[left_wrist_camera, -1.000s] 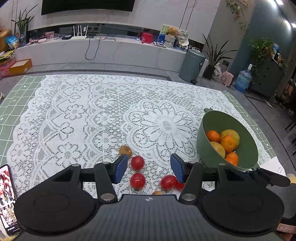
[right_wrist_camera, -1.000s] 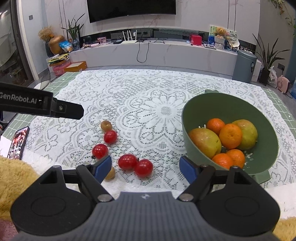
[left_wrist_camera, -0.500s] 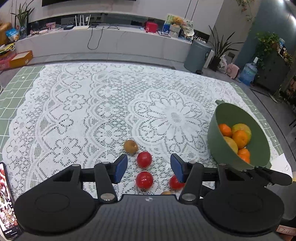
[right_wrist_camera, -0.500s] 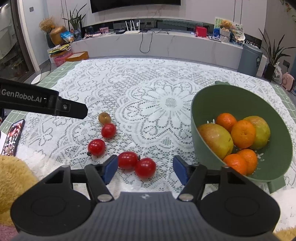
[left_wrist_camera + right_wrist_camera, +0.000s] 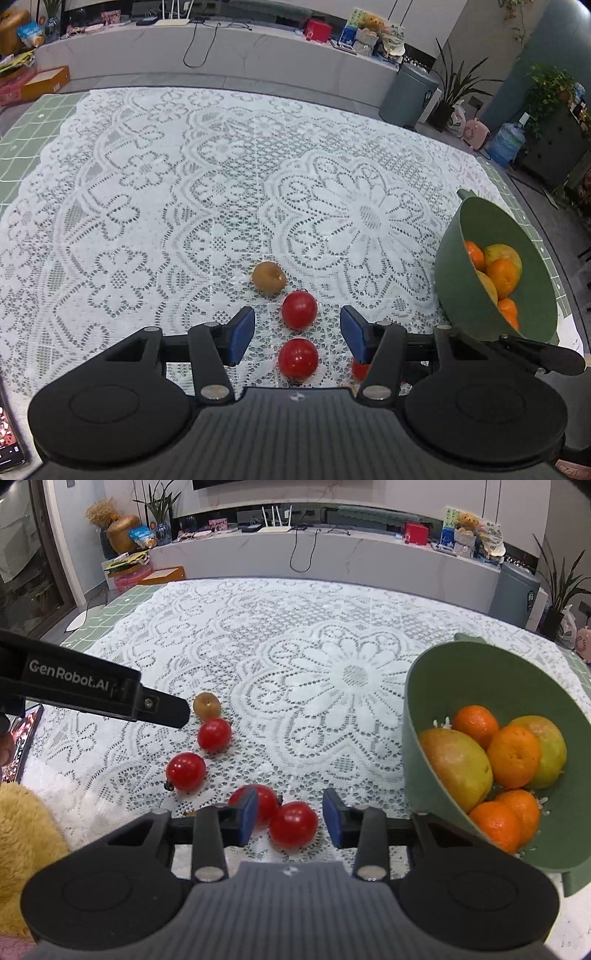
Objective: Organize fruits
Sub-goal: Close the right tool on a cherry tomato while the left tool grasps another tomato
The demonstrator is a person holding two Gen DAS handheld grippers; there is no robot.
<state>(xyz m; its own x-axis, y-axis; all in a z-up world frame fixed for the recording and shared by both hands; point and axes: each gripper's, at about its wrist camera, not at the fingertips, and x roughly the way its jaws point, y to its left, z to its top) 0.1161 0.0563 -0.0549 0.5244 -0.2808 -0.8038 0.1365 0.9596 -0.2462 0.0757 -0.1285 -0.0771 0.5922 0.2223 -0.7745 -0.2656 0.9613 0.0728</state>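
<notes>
Several red tomatoes lie on the lace tablecloth. In the left wrist view my open left gripper (image 5: 297, 334) hovers over two tomatoes (image 5: 299, 309) (image 5: 297, 357), with a brown kiwi (image 5: 269, 278) just beyond. In the right wrist view my open right gripper (image 5: 289, 818) stands around one tomato (image 5: 293, 823); a second tomato (image 5: 264, 803) touches it behind the left finger. Two more tomatoes (image 5: 214, 734) (image 5: 185, 771) and the kiwi (image 5: 207, 705) lie further left. A green bowl (image 5: 491, 664) at the right holds oranges (image 5: 513, 751) and mangoes (image 5: 456, 768).
The left gripper's arm (image 5: 85, 690) reaches in from the left in the right wrist view. A phone (image 5: 9, 435) lies at the near left table edge. A yellow plush thing (image 5: 26, 849) sits at the near left. A trash bin (image 5: 408, 96) stands beyond the table.
Both grippers have moved forward and down towards the tomatoes. The right gripper's jaws have narrowed around one tomato. The left gripper's opening is unchanged.
</notes>
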